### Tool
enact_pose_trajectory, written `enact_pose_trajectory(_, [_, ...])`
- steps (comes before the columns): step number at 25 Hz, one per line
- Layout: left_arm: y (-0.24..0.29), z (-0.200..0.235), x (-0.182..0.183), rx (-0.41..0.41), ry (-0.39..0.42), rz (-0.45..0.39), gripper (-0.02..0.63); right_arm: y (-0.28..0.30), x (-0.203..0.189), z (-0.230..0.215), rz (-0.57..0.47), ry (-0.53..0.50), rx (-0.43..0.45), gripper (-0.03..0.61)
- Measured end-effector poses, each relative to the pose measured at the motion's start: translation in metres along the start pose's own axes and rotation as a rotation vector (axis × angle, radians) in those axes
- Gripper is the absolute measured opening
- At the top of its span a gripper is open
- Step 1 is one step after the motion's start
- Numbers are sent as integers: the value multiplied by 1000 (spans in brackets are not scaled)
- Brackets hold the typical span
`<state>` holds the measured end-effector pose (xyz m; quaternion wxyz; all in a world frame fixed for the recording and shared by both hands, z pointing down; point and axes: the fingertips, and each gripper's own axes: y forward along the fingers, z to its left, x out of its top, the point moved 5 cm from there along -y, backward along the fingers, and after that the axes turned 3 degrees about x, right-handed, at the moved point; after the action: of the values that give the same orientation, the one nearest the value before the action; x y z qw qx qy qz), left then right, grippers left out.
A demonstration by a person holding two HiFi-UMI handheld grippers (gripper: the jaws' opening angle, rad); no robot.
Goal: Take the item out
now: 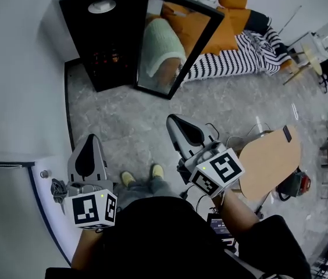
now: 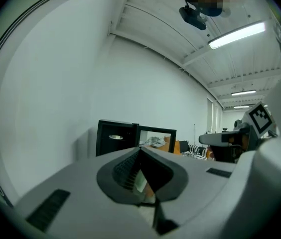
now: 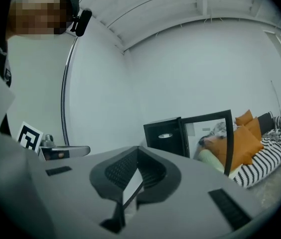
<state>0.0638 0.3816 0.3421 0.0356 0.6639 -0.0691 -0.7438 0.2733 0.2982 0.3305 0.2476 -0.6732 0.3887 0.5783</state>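
A black cabinet stands against the wall ahead, its glass door swung open to the right. Dim reddish shapes show inside it; what they are I cannot tell. My left gripper is held low at the left, jaws together and holding nothing. My right gripper is a little farther forward at centre, also shut and without a load. Both are well short of the cabinet, pointing toward it. The cabinet shows beyond the left gripper, and the cabinet likewise beyond the right gripper.
A sofa with orange cushions and a striped blanket stands right of the cabinet. An oval wooden table is near my right arm, with cables on the floor beside it. A white wall runs along the left. The person's yellow shoes stand on the grey floor.
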Motion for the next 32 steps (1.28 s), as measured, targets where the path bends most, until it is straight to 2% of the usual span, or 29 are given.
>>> enact_pose_trajectory(12, [-13,61,-8,-9,0,-4,9,36,-1,43,12,-74,5,5])
enact_pose_trajectory(18, [-6,81,-3,2,-5,-9,9,49,1,52,20,-78,-4,5])
enact_pose_trajectory(26, [15,98,1,40,0,-31,9,79,-8,41,18,-60,27,5])
enact_pose_trajectory(32, [68,112,6,68,10,-26,8,130,0,3,-16,-35,42,5])
